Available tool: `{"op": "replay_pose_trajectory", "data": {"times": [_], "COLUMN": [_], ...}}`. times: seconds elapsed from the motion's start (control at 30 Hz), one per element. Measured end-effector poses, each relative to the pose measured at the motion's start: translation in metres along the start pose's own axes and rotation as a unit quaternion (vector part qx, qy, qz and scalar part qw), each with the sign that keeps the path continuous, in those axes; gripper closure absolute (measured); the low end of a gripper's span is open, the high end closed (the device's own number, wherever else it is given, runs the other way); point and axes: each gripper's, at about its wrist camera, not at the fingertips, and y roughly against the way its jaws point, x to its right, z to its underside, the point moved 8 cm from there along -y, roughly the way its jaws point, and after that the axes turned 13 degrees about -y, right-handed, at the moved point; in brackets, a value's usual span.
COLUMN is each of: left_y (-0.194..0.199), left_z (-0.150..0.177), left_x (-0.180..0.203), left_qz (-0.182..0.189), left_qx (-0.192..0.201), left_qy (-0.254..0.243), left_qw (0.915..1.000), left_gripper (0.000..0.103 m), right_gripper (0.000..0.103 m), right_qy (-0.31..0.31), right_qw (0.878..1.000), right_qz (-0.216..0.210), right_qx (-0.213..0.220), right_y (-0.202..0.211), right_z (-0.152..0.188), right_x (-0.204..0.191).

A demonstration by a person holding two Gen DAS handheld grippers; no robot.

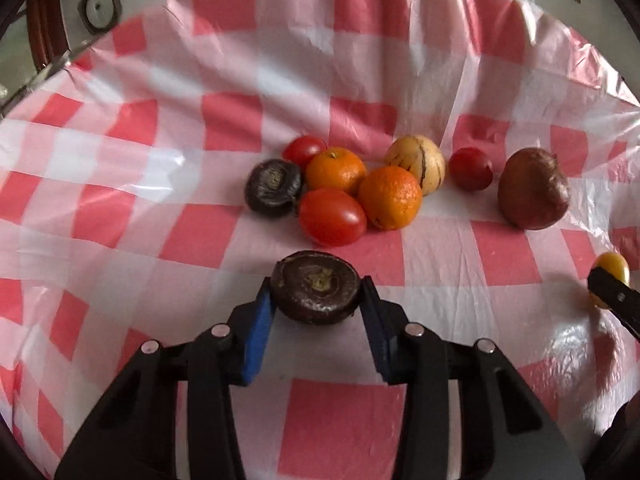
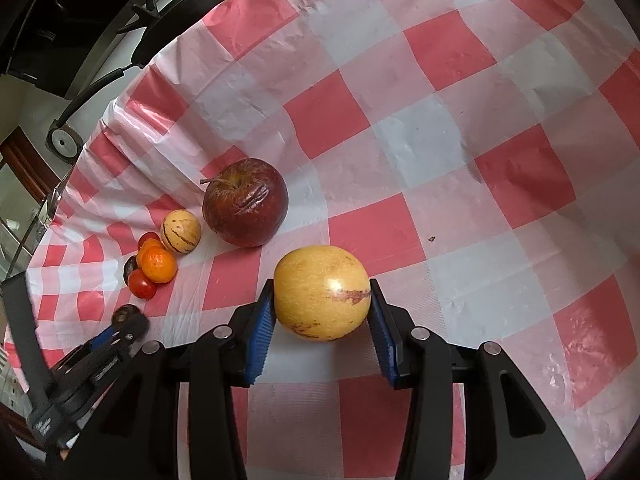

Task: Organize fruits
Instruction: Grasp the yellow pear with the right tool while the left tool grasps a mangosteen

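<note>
My left gripper (image 1: 316, 280) is shut on a dark purple round fruit (image 1: 316, 292), its blue pads pressed against both sides just above the cloth. Behind it lies a cluster: another dark fruit (image 1: 274, 188), two oranges (image 1: 336, 170), tomatoes (image 1: 332, 216), a pale striped fruit (image 1: 416, 162) and a wrinkled red apple (image 1: 534, 188). My right gripper (image 2: 321, 282) is shut on a yellow fruit with red streaks (image 2: 322, 292). The apple (image 2: 245, 202) sits just beyond it on the left. In the right wrist view the left gripper (image 2: 120, 328) shows at the lower left.
A red and white checked plastic cloth (image 1: 200, 236) covers the table and is creased near its far edge. Dark furniture (image 2: 192, 4) stands past the table's far left edge. A broad stretch of cloth (image 2: 480, 140) lies to the right of the apple.
</note>
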Motion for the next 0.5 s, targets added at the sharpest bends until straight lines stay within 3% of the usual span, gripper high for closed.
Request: {"op": "replay_pose_trajectory", "data": {"times": [0.27,0.5], "left_y": [0.073,0.093], "left_z": [0.023,0.054], "left_x": [-0.022,-0.033], "left_qz": [0.015,0.014], "left_qx": [0.079,0.081], "left_qy": [0.077,0.102], "left_qw": [0.9938,0.9914], "left_gripper": [0.06,0.06], "right_gripper": [0.059,0.059], "right_qy": [-0.001,-0.004], "right_qw": [1.0,1.0], "right_qz": [0.0,0.0], "right_qx": [-0.001,-0.003], "right_y": [0.0,0.0], "right_z": [0.0,0.0], "right_x": [0.0,0.0]}}
